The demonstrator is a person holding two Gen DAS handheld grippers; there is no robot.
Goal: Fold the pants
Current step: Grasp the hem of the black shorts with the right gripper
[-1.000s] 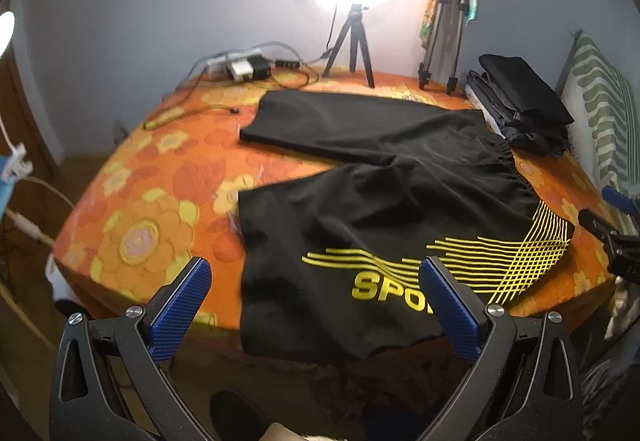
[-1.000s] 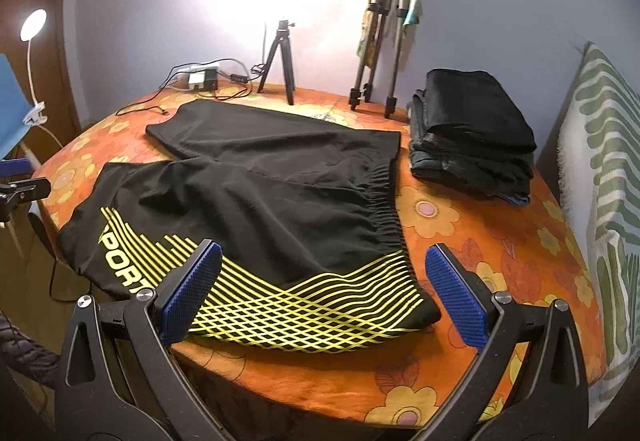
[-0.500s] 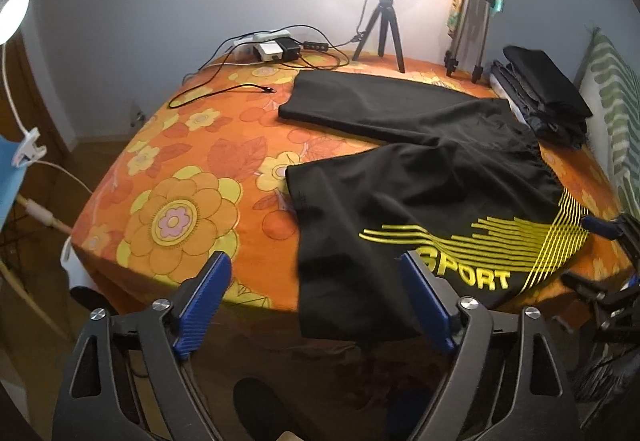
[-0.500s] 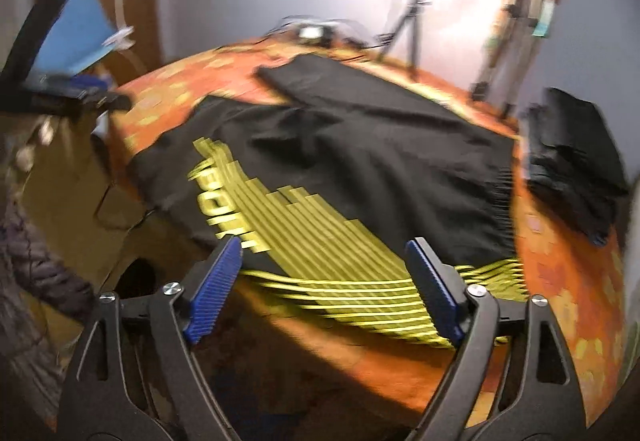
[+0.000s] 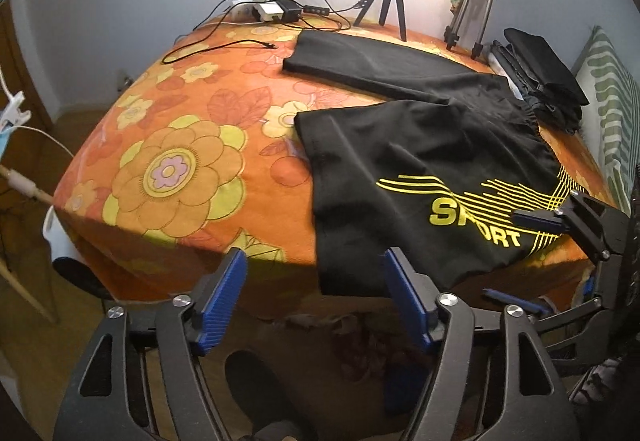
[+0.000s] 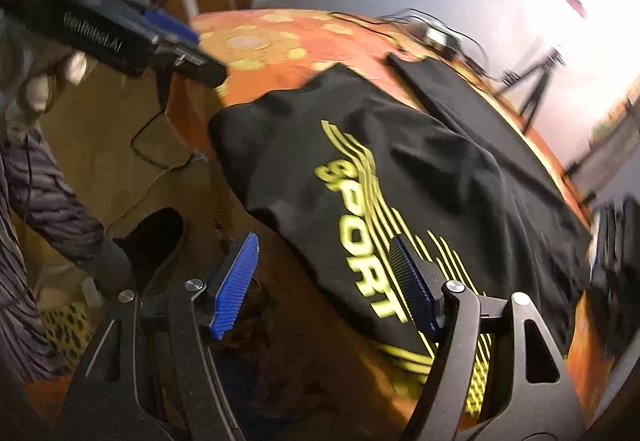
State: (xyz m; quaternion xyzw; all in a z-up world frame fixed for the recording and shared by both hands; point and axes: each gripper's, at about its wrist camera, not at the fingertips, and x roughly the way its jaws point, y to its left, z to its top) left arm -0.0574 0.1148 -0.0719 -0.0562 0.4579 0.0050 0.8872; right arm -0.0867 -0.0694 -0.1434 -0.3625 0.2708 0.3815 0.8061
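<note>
Both ribbed-padded claws, left claw (image 5: 312,297) and right claw (image 6: 324,285), closing empty above soft pants (image 5: 420,161).

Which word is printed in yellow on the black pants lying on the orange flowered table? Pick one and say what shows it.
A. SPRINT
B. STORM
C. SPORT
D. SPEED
C: the black pants carry the yellow letters SPORT beneath curved yellow stripes, readable in the left wrist view and again in the right wrist view, on the leg that hangs over the near edge of the table.
</note>
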